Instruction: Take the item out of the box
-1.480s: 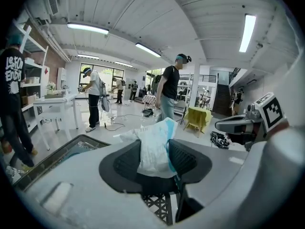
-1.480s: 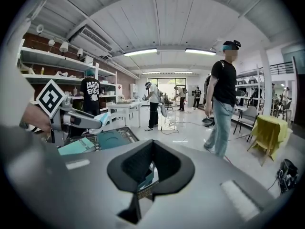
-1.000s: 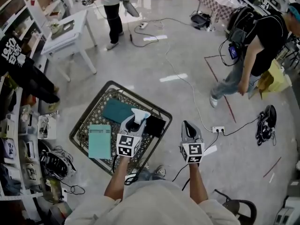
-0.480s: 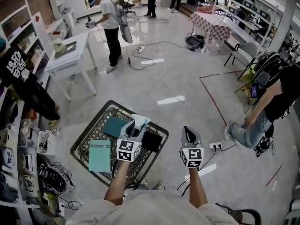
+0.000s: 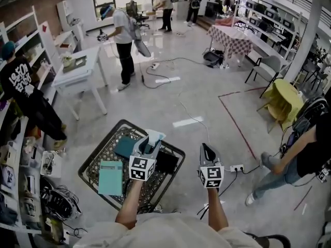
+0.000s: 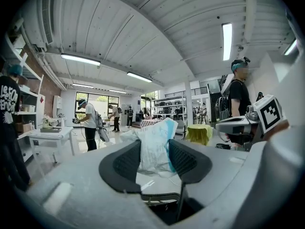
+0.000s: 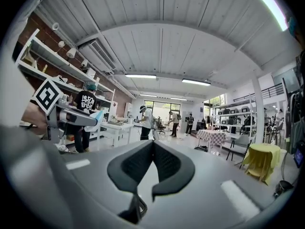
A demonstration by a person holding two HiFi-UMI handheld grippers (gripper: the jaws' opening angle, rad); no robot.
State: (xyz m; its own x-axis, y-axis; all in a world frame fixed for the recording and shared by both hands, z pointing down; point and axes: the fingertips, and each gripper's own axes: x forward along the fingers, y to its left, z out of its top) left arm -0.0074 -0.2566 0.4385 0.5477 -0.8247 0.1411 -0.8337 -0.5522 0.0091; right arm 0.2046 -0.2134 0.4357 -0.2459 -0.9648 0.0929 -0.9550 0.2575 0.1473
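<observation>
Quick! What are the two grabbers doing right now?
Left gripper: shut on a white and blue plastic packet.
Right gripper: shut, holding nothing.

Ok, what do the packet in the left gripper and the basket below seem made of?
The packet looks like thin plastic film, white and blue, faintly glossy; it crumples where the left gripper pinches it. The basket is probably dark metal wire, matte, given its open lattice mesh, though coated plastic is possible.
</observation>
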